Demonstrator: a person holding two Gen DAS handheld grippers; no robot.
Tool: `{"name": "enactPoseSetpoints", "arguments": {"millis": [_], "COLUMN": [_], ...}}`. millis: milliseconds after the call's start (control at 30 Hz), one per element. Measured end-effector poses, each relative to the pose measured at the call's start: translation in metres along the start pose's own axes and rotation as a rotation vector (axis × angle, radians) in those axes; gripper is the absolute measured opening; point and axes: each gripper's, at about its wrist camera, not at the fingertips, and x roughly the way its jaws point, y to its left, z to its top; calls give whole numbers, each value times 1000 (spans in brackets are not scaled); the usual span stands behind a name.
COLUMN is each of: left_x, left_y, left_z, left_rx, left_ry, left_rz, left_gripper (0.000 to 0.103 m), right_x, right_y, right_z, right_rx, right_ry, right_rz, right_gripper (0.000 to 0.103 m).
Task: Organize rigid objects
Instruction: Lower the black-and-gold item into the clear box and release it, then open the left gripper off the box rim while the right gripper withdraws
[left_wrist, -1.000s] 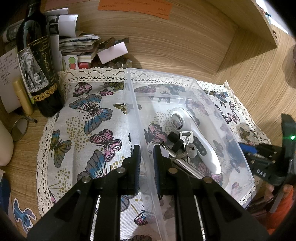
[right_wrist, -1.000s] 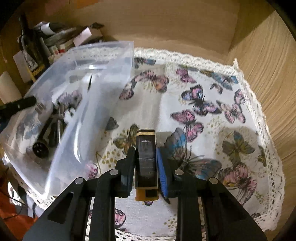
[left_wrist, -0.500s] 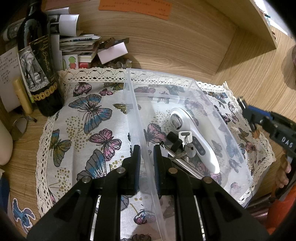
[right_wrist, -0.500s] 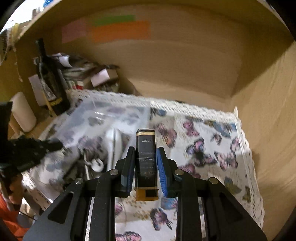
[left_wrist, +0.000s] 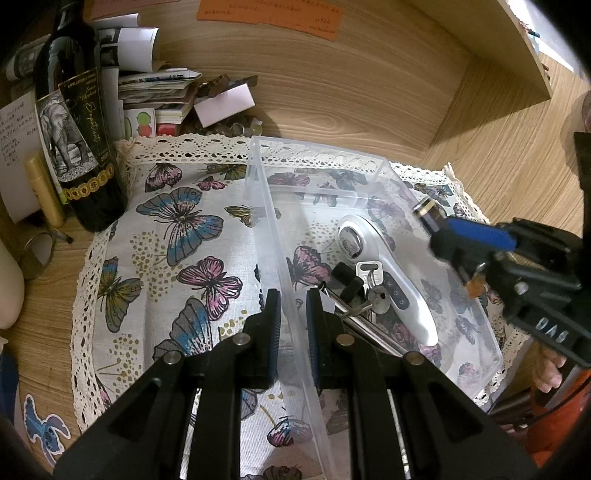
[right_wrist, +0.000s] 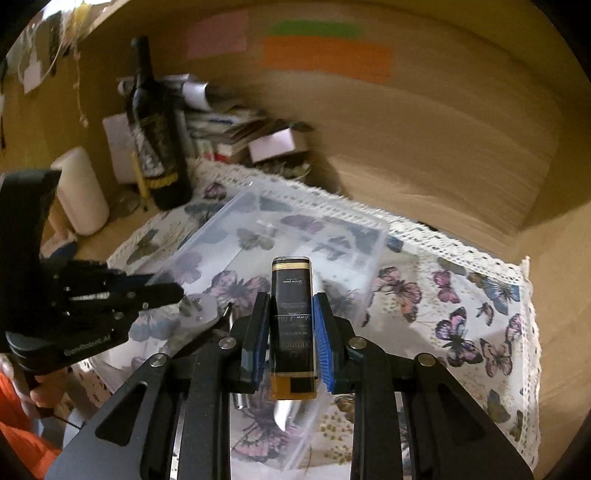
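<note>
A clear plastic bin (left_wrist: 369, 184) stands on a butterfly cloth (left_wrist: 177, 258). My left gripper (left_wrist: 293, 321) is shut on the bin's near left wall. In the bin lie a white handheld device (left_wrist: 402, 291), a bunch of keys (left_wrist: 373, 291) and a black-and-metal tool (left_wrist: 347, 280). My right gripper (right_wrist: 291, 332) is shut on a black and gold perfume bottle (right_wrist: 293, 321) and holds it above the bin (right_wrist: 266, 236). In the left wrist view the right gripper (left_wrist: 439, 229) hovers over the bin's right side with the bottle (left_wrist: 428, 208).
A dark wine bottle (left_wrist: 77, 122) stands at the cloth's back left, beside a stack of papers and boxes (left_wrist: 162, 92). A white cylinder (right_wrist: 81, 192) stands left of it. Wooden walls close the back and the right. Butterfly cloth (right_wrist: 461, 314) lies right of the bin.
My right gripper has lifted the perfume bottle off the cloth and carried it left, over the bin. My left gripper has kept its hold on the bin wall.
</note>
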Motion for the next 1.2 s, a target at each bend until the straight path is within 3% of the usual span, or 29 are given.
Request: {"name": "enactPoseSetpoints", "arguments": {"millis": [333, 633, 833, 967, 1033, 1100, 1200], "left_x": [0, -5, -21, -44, -54, -61, -73], "left_y": [0, -4, -10, -25, -34, -42, -53], "left_z": [0, 3, 9, 11, 11, 11, 9], "left_rx": [4, 9, 12, 43, 63, 74, 87], "left_ry": [-2, -10, -52, -120, -156, -184, -231], "left_rz": [5, 37, 67, 75, 88, 84, 95], "left_gripper": [12, 12, 12, 12, 17, 31, 40], "right_x": [29, 12, -13, -35, -47, -58, -76], "right_y": [0, -11, -19, -24, -27, -28, -30], "right_z": [-6, -3, -5, -9, -11, -12, -16], "right_rx": [3, 40, 67, 87, 95, 100, 109], "right_ry": [135, 92, 11, -57, -96, -132, -186], "right_rz": [68, 93, 89, 73, 60, 40, 19], "right_gripper": [22, 27, 42, 61, 69, 79, 85]}}
